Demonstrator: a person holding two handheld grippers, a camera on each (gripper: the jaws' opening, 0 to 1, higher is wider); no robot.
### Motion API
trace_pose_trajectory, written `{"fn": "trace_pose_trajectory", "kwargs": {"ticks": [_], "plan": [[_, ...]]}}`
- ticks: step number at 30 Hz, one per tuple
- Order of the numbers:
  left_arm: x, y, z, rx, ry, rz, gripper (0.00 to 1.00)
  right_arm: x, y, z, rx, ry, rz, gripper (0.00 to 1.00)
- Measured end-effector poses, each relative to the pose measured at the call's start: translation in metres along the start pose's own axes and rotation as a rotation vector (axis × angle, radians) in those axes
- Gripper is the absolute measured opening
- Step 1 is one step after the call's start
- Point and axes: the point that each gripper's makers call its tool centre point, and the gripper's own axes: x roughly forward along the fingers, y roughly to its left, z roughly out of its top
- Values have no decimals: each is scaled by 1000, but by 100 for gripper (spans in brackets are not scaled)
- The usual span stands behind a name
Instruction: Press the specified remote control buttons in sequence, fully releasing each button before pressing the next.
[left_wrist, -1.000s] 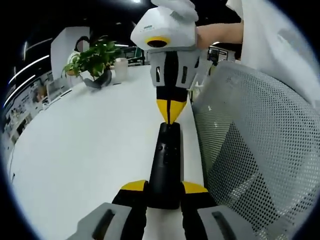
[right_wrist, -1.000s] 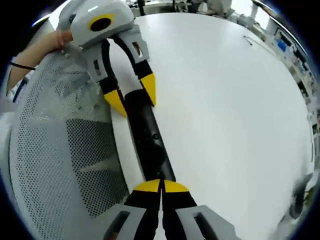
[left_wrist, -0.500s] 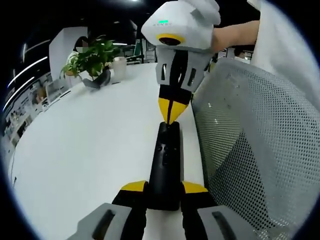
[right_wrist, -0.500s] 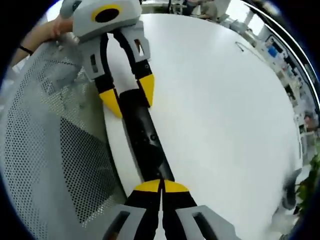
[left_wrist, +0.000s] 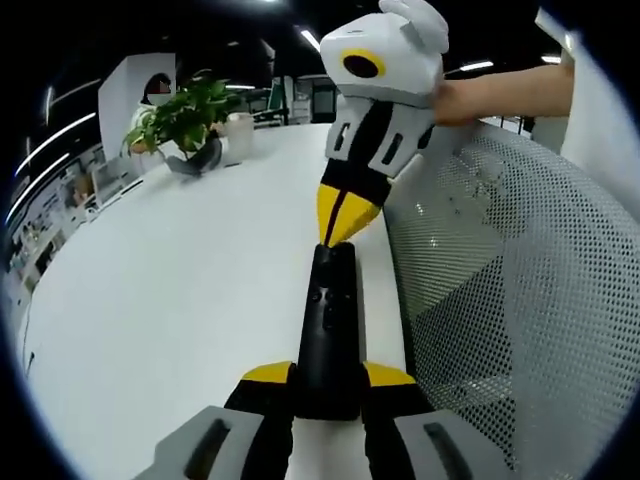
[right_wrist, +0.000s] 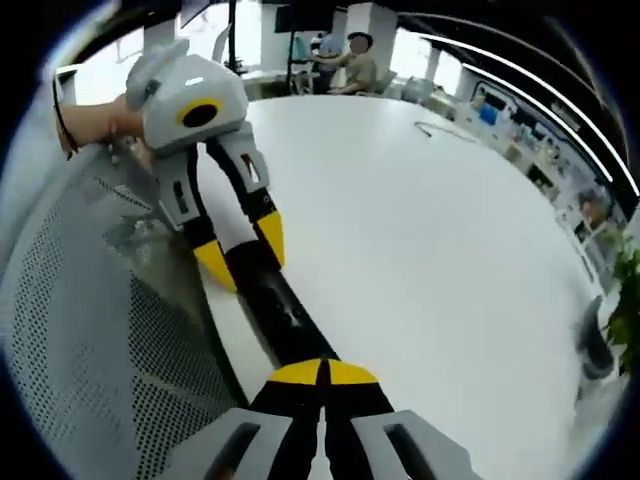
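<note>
A slim black remote control (left_wrist: 328, 320) lies along the right edge of the white table (left_wrist: 180, 280), its buttons facing up. My left gripper (left_wrist: 328, 378) is shut on the remote's near end, one yellow fingertip on each side. From above, my right gripper (left_wrist: 338, 225) comes down with its yellow tips shut together, touching the remote's far end. In the right gripper view, my right gripper (right_wrist: 322, 372) rests shut on the remote control (right_wrist: 280, 315), and my left gripper (right_wrist: 244, 255) clamps the other end.
A grey mesh chair back (left_wrist: 500, 300) stands close against the table edge beside the remote. A potted plant (left_wrist: 185, 115) and a white cup (left_wrist: 240, 138) sit at the table's far end. A cable (right_wrist: 450, 130) lies far across the table (right_wrist: 420, 250). People sit beyond it.
My right gripper has tilted, its body swinging up and to the right while its tips stay at the remote's end. My left gripper and the remote have stayed put.
</note>
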Motion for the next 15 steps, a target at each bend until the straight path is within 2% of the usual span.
{"fn": "trace_pose_trajectory", "kwargs": {"ticks": [2,3,4,13,15], "plan": [[0,0,0,3,0,-4,25,2,3,-9,-29,59,12,0],[0,0,0,4,0,-6,25,2,1,1,-68,9,13,0],[0,0,-1,4,-2,-8,25,1,2,-3,-39,29,15,0],[0,0,-1,3,-11,-8,25,3,1,-3,-91,51,32,0],[0,0,0,3,-11,-8,25,4,2,-4,-150,81,63,0]]}}
